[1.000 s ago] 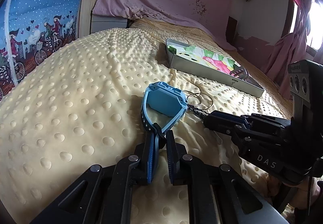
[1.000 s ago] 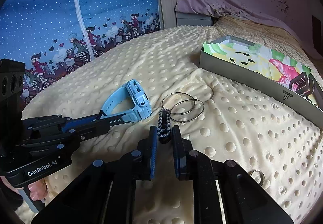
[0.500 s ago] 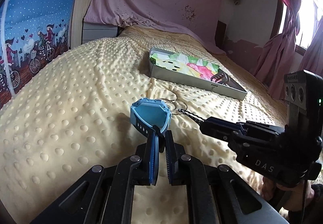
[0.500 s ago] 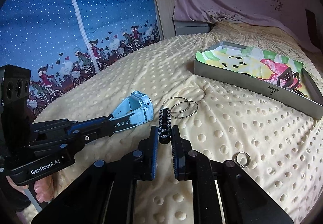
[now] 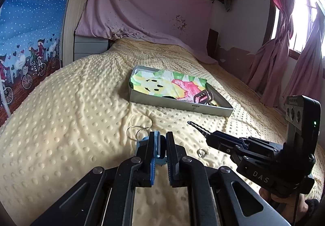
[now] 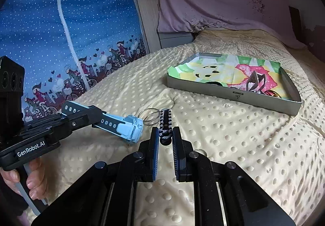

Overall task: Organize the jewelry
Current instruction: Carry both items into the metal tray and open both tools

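Both hand-held grippers were clamped: left on a light-blue plastic watch, right on a black-and-white braided bracelet; the grey cardboard tray lay far right.

A tray sits mid-bed, nearer the headboard. Two hoops lie before it, a ring to their right.
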The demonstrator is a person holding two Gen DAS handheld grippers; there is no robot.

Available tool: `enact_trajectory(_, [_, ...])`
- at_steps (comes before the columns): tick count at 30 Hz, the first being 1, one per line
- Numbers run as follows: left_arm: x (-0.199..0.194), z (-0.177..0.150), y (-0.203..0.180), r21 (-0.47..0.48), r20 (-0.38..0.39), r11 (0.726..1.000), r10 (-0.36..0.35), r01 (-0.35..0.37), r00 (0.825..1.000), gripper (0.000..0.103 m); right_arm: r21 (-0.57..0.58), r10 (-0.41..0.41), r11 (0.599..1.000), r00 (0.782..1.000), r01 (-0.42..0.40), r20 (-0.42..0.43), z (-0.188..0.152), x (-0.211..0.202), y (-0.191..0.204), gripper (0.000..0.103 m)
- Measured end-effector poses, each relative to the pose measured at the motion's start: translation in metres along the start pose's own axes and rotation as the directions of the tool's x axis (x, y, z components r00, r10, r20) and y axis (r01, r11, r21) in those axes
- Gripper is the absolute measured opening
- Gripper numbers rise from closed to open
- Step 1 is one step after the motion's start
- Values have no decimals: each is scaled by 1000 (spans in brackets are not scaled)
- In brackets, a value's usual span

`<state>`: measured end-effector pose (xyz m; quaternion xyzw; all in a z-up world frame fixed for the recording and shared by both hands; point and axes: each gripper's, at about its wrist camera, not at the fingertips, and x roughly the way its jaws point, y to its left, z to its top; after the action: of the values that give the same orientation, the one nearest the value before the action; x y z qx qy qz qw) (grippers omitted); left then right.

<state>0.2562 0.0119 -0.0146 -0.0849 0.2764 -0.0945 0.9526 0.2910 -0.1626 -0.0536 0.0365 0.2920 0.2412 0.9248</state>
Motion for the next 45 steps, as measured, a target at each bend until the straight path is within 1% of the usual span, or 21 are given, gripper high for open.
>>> enact_trajectory(4, [5, 14, -9, -2, 24, 1000, -12, 12, 1000, 9, 10, -25, 1000, 999, 25, 26, 8, -5, -11, 12])
enact_trajectory(6, [10, 25, -13, 4, 35, 1000, -16, 16, 999, 9, 21, -42, 999, 998, 41, 39, 13, -6, -19, 12])
enact_trajectory(11, [29, 58, -22, 7, 73, 999, -51, 50, 996, 9, 50, -95, 995, 993, 92, 69, 33, -2, -44, 12])
enact_trajectory(13, [43, 72, -23, -3, 84, 997, -71, 71, 994, 9, 66, -109, 992, 991, 104, 77, 44, 5, -55, 12])
enact_trajectory(17, [77, 92, -23, 1, 93, 997, -81, 82, 992, 9, 90, -143, 986, 987, 137, 71, 65, 28, -74, 12])
enact_trajectory(22, [123, 107, -21, -4, 80, 996, -89, 89, 993, 9, 101, -180, 979, 983, 177, 24, 82, 68, -93, 12])
enact_trajectory(26, [157, 111, -17, -5, 58, 997, -75, 75, 996, 9, 124, -195, 973, 981, 196, -15, 85, 96, -109, 12])
enact_trajectory(33, [187, 101, -5, -46, 6, 996, -72, 72, 997, 9, 148, -198, 967, 978, 206, -67, 77, 123, -121, 12])
enact_trajectory(35, [191, 96, -3, -48, -11, 996, -73, 73, 997, 9, 150, -202, 966, 976, 212, -77, 75, 127, -124, 12])
enact_trajectory(36, [190, 95, -4, -45, -7, 997, -67, 66, 998, 10, 152, -203, 965, 976, 214, -83, 75, 129, -124, 12])
enact_trajectory(41, [191, 96, -3, -42, -23, 998, -55, 54, 998, 11, 154, -211, 962, 973, 224, -98, 75, 134, -124, 12])
enact_trajectory(45, [188, 92, 1, -45, -34, 998, -38, 37, 999, 14, 156, -211, 962, 973, 223, -95, 75, 133, -124, 15])
